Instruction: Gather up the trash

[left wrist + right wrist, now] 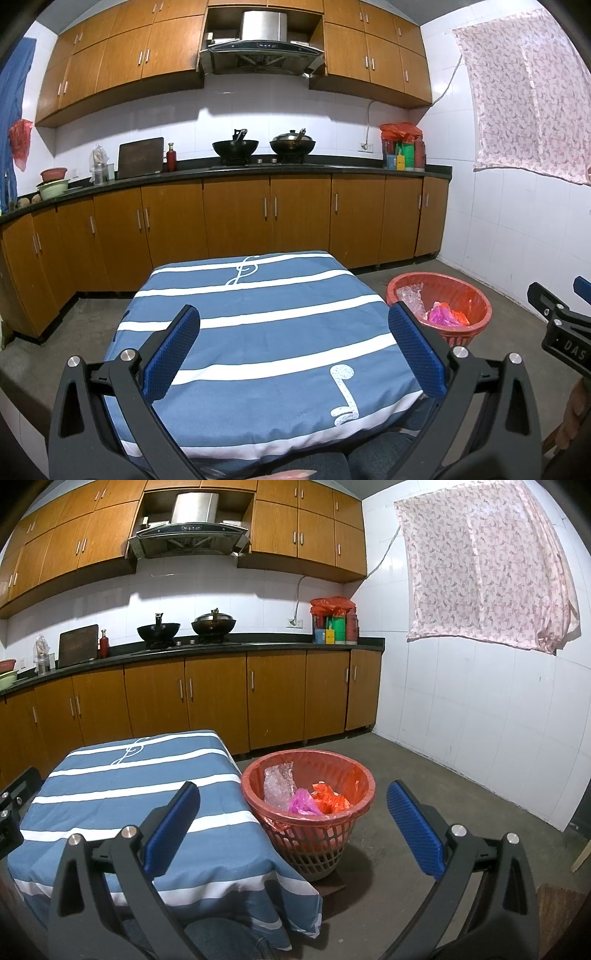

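In the left wrist view, the right gripper is cut off by the right edge, so its jaws cannot be judged. The left gripper's near finger hides part of the basket; a hand at the right edge is mostly out of frame. In the right wrist view, the left gripper is clipped at the left edge. The table under the cloth is hidden. Items by the far-right counter bag are too small to tell.

Beside the matt striped cloth, a plastic lattice basket holds a glossy red liner and crinkled clear film.
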Demonstrator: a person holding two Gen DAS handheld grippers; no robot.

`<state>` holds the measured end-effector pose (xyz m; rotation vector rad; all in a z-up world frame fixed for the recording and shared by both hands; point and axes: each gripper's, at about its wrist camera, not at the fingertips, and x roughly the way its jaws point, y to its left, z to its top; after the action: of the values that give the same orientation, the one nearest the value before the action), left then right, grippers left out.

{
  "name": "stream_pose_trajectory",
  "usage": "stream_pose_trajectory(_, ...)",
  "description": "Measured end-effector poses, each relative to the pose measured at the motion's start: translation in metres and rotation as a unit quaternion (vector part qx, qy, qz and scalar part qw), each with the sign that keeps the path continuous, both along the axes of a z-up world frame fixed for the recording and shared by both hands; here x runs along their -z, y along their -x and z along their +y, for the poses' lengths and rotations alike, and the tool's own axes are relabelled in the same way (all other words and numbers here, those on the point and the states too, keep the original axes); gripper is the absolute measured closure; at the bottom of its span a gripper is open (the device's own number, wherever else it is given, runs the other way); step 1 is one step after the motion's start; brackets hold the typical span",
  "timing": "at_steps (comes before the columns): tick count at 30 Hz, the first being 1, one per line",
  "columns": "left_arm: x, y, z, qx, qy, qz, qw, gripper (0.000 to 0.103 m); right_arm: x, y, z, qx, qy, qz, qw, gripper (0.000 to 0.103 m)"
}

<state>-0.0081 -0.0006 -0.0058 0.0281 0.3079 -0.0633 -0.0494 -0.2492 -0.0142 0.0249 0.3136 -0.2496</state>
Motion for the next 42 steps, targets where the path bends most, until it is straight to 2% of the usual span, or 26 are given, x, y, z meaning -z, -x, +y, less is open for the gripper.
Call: stream_pose_trajectory(42,0.0051,0.0008,-0.0012,-0.001,0.003,0.008,1.0000,0.002,0.0070,-0.0011,0.0009,-0.001,-0.003,0.004,1.000,0.004)
